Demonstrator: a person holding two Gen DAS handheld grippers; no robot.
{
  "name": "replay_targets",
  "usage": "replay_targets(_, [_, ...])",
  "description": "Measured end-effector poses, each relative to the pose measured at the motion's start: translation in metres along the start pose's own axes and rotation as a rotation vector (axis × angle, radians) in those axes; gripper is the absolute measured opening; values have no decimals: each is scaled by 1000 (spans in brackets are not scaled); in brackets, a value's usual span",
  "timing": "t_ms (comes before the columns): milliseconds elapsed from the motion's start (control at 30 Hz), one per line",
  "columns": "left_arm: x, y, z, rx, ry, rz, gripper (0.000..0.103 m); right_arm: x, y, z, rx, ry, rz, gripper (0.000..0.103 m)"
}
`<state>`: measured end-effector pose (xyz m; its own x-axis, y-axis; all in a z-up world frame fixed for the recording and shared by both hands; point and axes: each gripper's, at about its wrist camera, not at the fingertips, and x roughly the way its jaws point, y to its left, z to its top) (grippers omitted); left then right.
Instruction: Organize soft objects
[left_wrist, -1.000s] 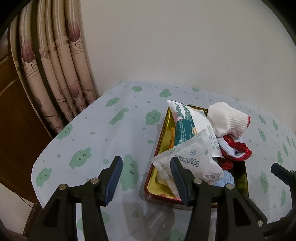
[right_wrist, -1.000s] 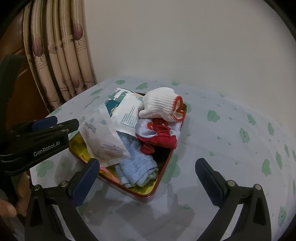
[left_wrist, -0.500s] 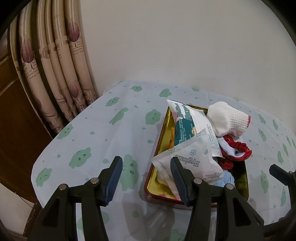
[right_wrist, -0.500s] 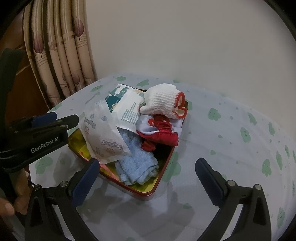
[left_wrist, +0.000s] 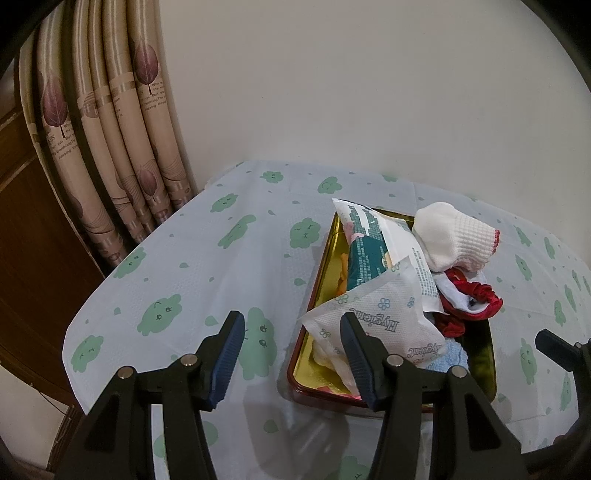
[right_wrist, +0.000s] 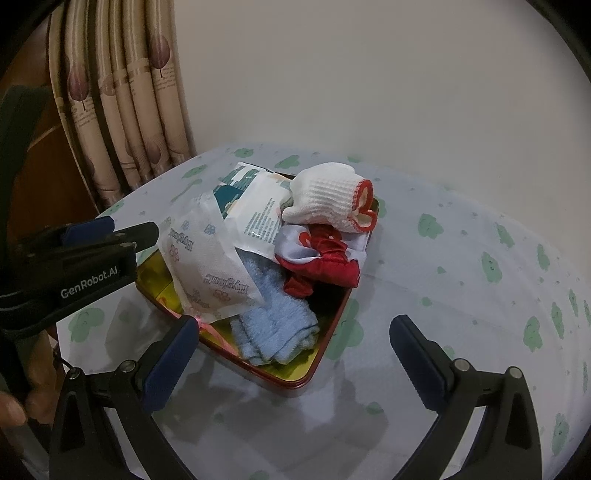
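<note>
A gold tray with a red rim (left_wrist: 314, 295) (right_wrist: 332, 328) holds a pile of soft things: a white "Hygienic" tissue pack (left_wrist: 376, 317) (right_wrist: 207, 266), a teal-and-white pack (left_wrist: 369, 251) (right_wrist: 255, 206), a white knit sock with red trim (left_wrist: 454, 240) (right_wrist: 328, 199), a red-and-white cloth (left_wrist: 469, 299) (right_wrist: 321, 254) and a blue towel (left_wrist: 450, 354) (right_wrist: 273, 325). My left gripper (left_wrist: 291, 332) is open and empty at the tray's near left corner; it also shows in the right wrist view (right_wrist: 110, 232). My right gripper (right_wrist: 295, 332) is open and empty above the tray's near corner.
The table wears a white cloth with green cloud prints (left_wrist: 221, 258) (right_wrist: 480, 277). Beige leaf-print curtains (left_wrist: 122, 147) (right_wrist: 129, 110) hang at the back left beside a brown wooden panel (left_wrist: 29, 240). A plain wall stands behind the table.
The right wrist view has shifted slightly, so the tray sits a little lower and closer. The left gripper has barely moved. Both grippers stay open.
</note>
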<state>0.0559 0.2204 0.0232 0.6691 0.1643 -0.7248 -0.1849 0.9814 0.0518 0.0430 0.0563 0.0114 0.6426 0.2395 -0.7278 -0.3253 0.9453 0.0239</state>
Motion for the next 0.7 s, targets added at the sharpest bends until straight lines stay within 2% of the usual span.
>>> replay_targets(533, [-1,0,0,9,4,-2,55,1,2,-2,-5,9,7,103])
replay_targets(700, [-5,1,0,8,-26,-19,55,3,3,-2,-7,10,8,103])
